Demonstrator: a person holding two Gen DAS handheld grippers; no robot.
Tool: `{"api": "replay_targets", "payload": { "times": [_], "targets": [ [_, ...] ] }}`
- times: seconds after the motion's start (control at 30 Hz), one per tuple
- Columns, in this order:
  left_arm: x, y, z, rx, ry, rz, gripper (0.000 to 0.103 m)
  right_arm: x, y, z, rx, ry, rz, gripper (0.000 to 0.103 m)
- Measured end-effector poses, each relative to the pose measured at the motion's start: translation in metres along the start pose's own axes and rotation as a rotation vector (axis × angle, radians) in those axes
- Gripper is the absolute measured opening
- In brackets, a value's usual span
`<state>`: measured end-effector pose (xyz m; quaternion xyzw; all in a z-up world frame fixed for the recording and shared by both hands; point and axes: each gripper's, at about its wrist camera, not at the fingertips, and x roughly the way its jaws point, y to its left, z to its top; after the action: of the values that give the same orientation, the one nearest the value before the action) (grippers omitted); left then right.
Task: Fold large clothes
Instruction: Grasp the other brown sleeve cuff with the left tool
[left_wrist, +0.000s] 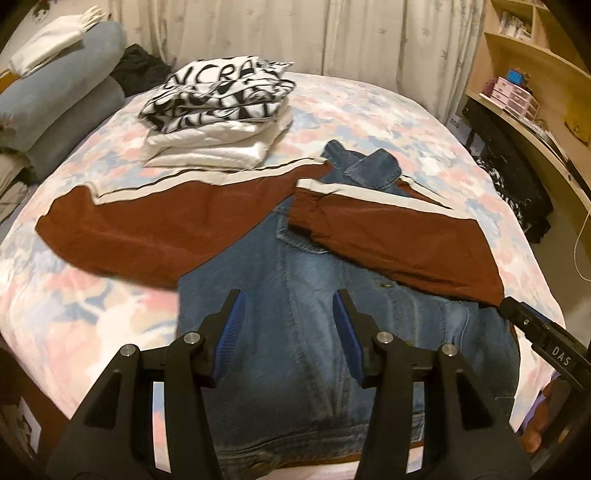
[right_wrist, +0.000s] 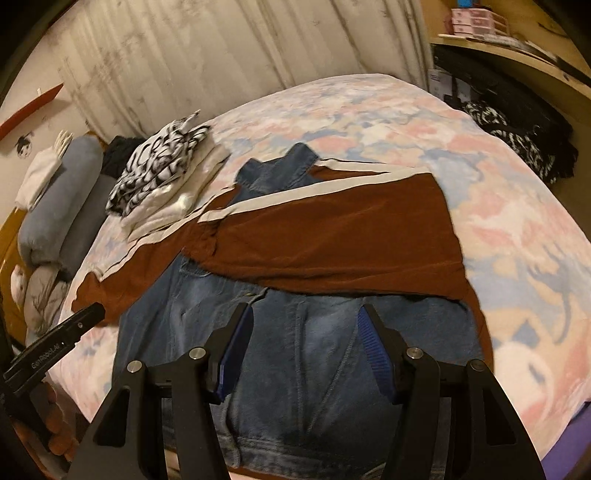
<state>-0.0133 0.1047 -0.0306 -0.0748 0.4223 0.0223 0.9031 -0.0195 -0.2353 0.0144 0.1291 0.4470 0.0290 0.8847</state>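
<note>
We see the jacket (left_wrist: 303, 295) spread mid-bed (left_wrist: 388, 110), bare bedspread toward the far and right edges. Our left gripper (left_wrist: 288, 306) and right gripper (right_wrist: 306, 321) hover angled down, jaws parted, grasping nothing.

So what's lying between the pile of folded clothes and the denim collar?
Only bare floral bedspread separates the folded pile from the denim collar, clearest in the left wrist view.

Faded denim jacket (left_wrist: 295, 295) with matt brown cloth sleeves (left_wrist: 147, 229) on soft floral bedspread (left_wrist: 92, 321).
</note>
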Motion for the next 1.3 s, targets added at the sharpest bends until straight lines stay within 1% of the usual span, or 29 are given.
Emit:
{"api": "replay_targets", "payload": {
  "times": [0.2,0.27,0.4,0.5,0.67,0.8,0.9,1.07,1.17,1.3],
  "targets": [
    [-0.008,0.033,-0.010,-0.040,0.017,0.017,0.047,-0.014,0.039,-0.005,-0.083,-0.014,0.013,0.060],
    [-0.006,0.043,-0.011,-0.055,0.026,0.029,0.047,-0.018,0.055,-0.007,-0.117,-0.022,0.014,0.064],
    [-0.003,0.079,-0.014,-0.103,0.033,0.050,0.047,-0.017,0.093,-0.009,-0.198,-0.029,0.009,0.065],
    [0.003,0.111,-0.018,-0.160,0.051,0.063,0.047,-0.009,0.120,-0.008,-0.240,-0.017,0.024,0.065],
    [0.015,0.168,-0.024,-0.258,0.104,0.027,0.047,0.009,0.172,-0.004,-0.305,-0.008,0.053,0.065],
    [0.016,0.208,-0.024,-0.278,0.088,0.049,0.047,0.029,0.207,-0.002,-0.341,0.010,0.070,0.065],
    [0.017,0.243,-0.023,-0.319,0.075,0.059,0.047,0.048,0.239,-0.001,-0.382,0.033,0.080,0.065],
    [0.026,0.299,-0.025,-0.394,0.073,0.013,0.047,0.087,0.295,0.004,-0.448,0.065,0.090,0.065],
    [0.034,0.329,-0.025,-0.424,0.058,-0.019,0.047,0.108,0.330,0.007,-0.487,0.062,0.101,0.065],
    [0.053,0.373,-0.023,-0.487,0.054,-0.102,0.047,0.134,0.376,0.004,-0.539,0.054,0.122,0.065]
  ]
}}
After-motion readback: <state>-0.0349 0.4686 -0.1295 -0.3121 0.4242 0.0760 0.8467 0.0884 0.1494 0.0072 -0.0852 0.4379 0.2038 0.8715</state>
